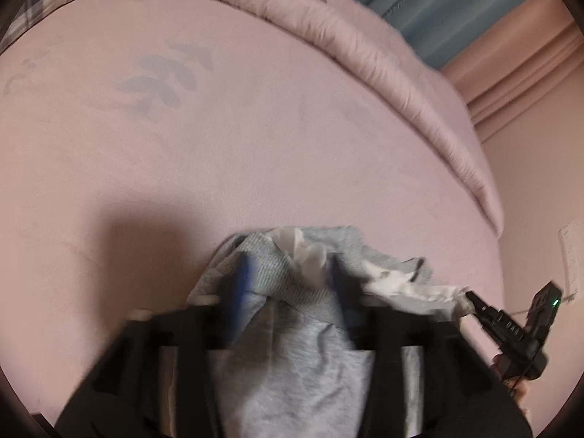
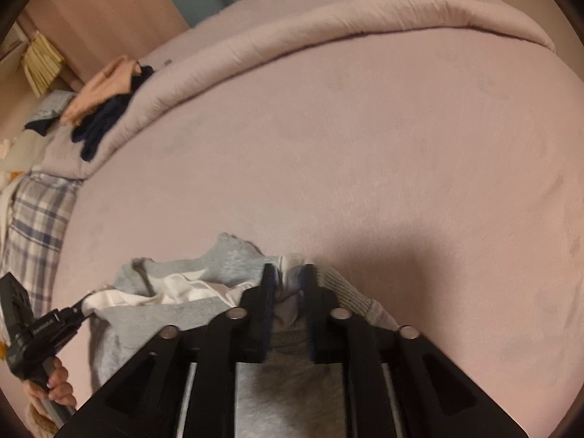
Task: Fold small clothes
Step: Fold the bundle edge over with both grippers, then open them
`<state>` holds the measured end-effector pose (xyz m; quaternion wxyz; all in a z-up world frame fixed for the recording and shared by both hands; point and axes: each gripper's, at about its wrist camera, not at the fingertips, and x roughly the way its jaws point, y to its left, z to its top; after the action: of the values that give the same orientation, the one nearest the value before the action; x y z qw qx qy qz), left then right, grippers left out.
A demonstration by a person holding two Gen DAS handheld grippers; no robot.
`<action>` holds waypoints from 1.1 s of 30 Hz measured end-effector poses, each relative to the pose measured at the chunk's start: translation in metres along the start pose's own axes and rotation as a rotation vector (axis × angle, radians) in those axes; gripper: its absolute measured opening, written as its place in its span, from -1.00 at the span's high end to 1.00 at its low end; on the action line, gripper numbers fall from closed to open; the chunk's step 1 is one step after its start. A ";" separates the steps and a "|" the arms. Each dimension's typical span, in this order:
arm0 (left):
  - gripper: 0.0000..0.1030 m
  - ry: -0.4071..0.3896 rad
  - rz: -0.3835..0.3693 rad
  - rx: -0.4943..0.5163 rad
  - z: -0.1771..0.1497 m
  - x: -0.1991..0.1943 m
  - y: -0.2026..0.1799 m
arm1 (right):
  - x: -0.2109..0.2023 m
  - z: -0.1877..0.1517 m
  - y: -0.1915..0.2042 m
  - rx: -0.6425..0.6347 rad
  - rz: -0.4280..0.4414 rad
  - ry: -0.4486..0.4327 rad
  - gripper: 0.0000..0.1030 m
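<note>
grey garment (image 1: 292, 346) at bed (image 1: 255, 146) edge

Bed sheet (image 2: 365, 153) beyond the grey garment (image 2: 226, 270) is bare and open all the way to the rolled duvet (image 2: 328, 33), which walls off the far edge. Clothes pile (image 2: 102, 109) sits on the duvet's left end, plaid pillow (image 2: 33, 219) just left of the garment.

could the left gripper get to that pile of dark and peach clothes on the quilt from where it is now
Probably not without a move: the left gripper sits open over the grey garment at the near edge, and the pile lies far across the pink sheet. Nothing blocks the way.
</note>
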<state>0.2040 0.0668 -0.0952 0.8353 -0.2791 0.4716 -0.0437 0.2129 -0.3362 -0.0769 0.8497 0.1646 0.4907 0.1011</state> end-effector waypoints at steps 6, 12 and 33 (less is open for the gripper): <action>-0.54 -0.084 0.019 0.015 -0.007 -0.038 0.008 | -0.038 -0.002 -0.008 -0.019 -0.039 -0.107 -0.33; -0.51 0.048 0.098 0.035 -0.035 -0.007 0.024 | -0.021 -0.009 -0.015 -0.060 -0.042 -0.039 -0.33; 0.48 0.096 0.118 0.074 -0.057 0.018 0.021 | -0.002 0.004 0.001 -0.137 -0.191 -0.106 0.67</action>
<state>0.1641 0.0544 -0.1425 0.8225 -0.2174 0.5250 -0.0249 0.2150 -0.3366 -0.0733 0.8893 0.0636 0.4507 0.0441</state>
